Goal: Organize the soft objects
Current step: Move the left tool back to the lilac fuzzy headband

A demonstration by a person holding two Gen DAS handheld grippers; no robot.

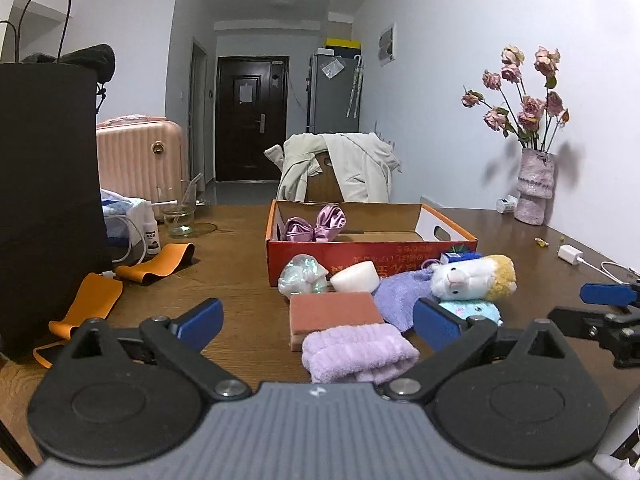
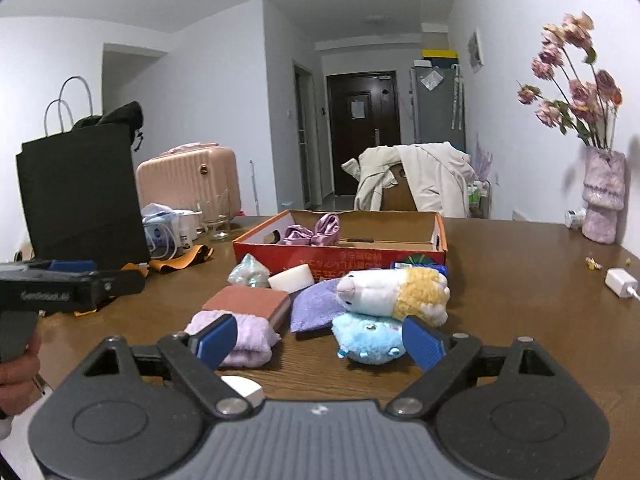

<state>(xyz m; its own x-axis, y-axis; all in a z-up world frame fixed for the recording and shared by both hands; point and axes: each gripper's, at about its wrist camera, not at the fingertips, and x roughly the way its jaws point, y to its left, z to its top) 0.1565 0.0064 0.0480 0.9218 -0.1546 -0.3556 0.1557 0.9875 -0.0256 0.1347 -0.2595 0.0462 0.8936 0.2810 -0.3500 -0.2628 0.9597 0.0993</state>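
Left wrist view is dominated by the brown wooden worktop (image 1: 248, 280), where the open red-and-orange cardboard box (image 1: 372, 256) is set, seemingly as the bin, since a shiny pink satin scrunchie (image 1: 316, 224) already lies inside. Just before it the soft things are heaped: a white-and-yellow plush animal (image 1: 472, 278) on a pale blue plush toy (image 2: 368, 340), whose face is partly hidden, a rolled lilac towel (image 1: 356, 350), and a terracotta sponge block (image 1: 332, 312). Left tongs (image 1: 318, 320) and right tongs (image 2: 316, 340) are held apart, gripping nothing. What lies deeper in the box cannot be told.
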